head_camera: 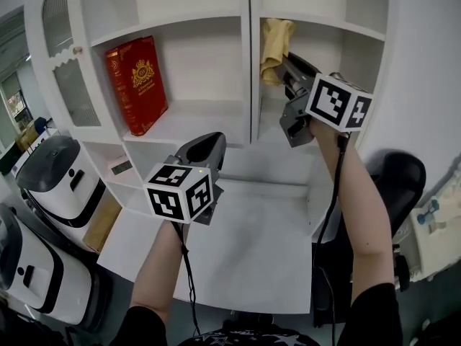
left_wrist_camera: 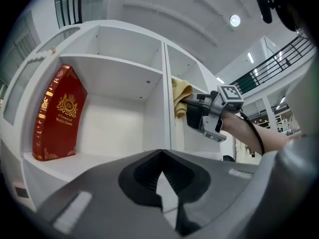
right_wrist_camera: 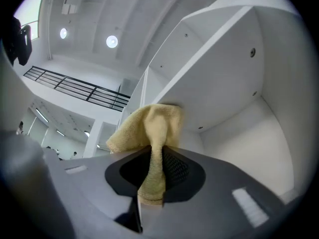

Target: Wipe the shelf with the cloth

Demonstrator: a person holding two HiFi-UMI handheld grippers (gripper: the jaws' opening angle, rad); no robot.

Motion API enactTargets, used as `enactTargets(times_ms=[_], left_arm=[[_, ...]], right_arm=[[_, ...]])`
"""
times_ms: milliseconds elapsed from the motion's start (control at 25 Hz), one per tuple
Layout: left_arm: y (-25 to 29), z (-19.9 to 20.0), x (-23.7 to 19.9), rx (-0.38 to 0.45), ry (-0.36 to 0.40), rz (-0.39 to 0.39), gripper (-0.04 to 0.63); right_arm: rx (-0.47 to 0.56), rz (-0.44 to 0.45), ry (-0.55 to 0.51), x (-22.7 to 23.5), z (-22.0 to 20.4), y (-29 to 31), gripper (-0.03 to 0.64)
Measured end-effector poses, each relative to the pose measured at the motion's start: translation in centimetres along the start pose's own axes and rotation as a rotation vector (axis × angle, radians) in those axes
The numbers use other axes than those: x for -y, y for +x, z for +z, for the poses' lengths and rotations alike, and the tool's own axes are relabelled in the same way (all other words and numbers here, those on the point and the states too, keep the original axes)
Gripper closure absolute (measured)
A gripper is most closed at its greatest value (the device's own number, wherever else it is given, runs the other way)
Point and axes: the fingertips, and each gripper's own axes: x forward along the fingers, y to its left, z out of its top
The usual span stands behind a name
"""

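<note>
Yellow terry cloth [right_wrist_camera: 149,133], soft and looped in texture, is pinched between the jaws of the right hand-held gripper [right_wrist_camera: 148,185], which are closed tight on a narrow gathered strip of it. In the right gripper view that strip runs straight up out of the jaws and spreads into a wider, folded bunch above them, with one corner drooping to the left. In the head view the cloth [head_camera: 276,45] sits in the upper right compartment of the white shelf [head_camera: 209,114], close against the central divider. There its long axis runs top to bottom, the crumpled lower end meeting the right hand-held gripper [head_camera: 286,65], which points up and into that compartment from the right. The left gripper view shows the same cloth [left_wrist_camera: 180,96] just beyond the divider, ahead of the gripper's nose.

The left hand-held gripper [head_camera: 205,146] hovers lower, in front of the left compartment and above the white surface [head_camera: 245,244]. Its jaws [left_wrist_camera: 162,183] meet at the tips, with nothing between them. A red book [head_camera: 137,85] stands leaning in the left compartment.
</note>
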Motion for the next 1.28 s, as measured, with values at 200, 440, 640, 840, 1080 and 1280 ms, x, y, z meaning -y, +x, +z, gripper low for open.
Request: enactTargets(times_ms=[200,440,640,840,1080,1280], left_arm=[[0.1,-0.6,-0.3,-0.008,-0.026,0.027,0.595],[0.9,-0.8,0.1,-0.004,-0.020,0.105,0.595],[1.7,-0.5,0.5,0.004,-0.013,0.156,0.595],[2.1,-0.5,0.3,0.008,-0.007,0.204,0.595],[2.5,-0.6,0.1,0.001,0.014,0.243,0.595],[3.4,-1.2,-0.5,-0.001,0.003,0.258,0.595]], right_arm=[[-0.012,-0.049,-0.007,2.0,-0.9,-0.3,0.529],[-0.120,-0.135,-0.044,6.6,-3.3,1.1,0.529],[-0.202,-0.211,0.009,12.1,-5.9,3.4,0.529],[-0.243,-0.212,0.011,14.7,-6.8,6.0,0.529],[-0.342,-0.221,-0.114,16.2,-9.2,8.0,0.529],[-0.356,-0.196,-0.108,17.0,-10.3,9.2,0.528]])
